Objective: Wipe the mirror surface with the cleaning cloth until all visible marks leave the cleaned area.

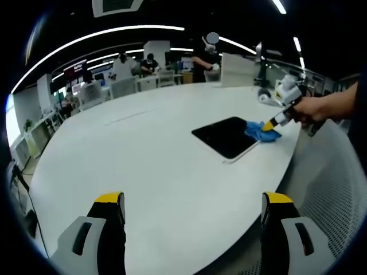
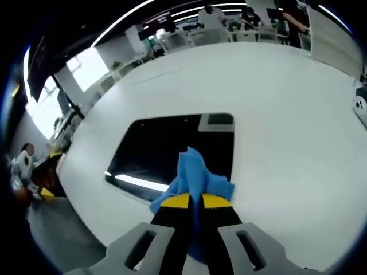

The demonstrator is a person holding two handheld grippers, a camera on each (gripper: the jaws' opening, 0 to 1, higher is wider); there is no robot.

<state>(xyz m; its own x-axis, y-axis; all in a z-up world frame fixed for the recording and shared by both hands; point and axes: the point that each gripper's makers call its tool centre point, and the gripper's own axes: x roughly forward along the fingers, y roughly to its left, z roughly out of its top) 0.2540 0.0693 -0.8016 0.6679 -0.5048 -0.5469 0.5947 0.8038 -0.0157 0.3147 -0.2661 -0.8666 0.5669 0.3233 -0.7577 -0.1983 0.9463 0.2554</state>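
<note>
Left gripper (image 1: 193, 213): jaws wide apart, nothing between them, held above the near part of the white counter (image 1: 143, 149). Yellow tips show at the bottom of the left gripper view.

Right gripper (image 2: 192, 200): jaws closed tight on the blue cloth (image 2: 194, 175), which bunches up out of the yellow tips. In the left gripper view the same gripper (image 1: 274, 123) comes in from the right, held in a hand (image 1: 312, 109), its tips down on the cloth (image 1: 261, 131).

Mirror (image 2: 172, 152): dark rectangular slab lying flat on the counter (image 2: 275, 103), near the rounded edge. In the left gripper view the mirror (image 1: 228, 136) sits well beyond the left jaws, toward the right. Its face reflects a bright ceiling strip. Cloth rests on the mirror at the edge nearest the right gripper; in the left gripper view it overlaps the corner at the right. Marks on the glass too small to tell.

Background: chairs (image 1: 123, 86) beyond the far side of the counter, people (image 1: 150, 64) seated and standing further off, ceiling light strips (image 1: 114, 33).
</note>
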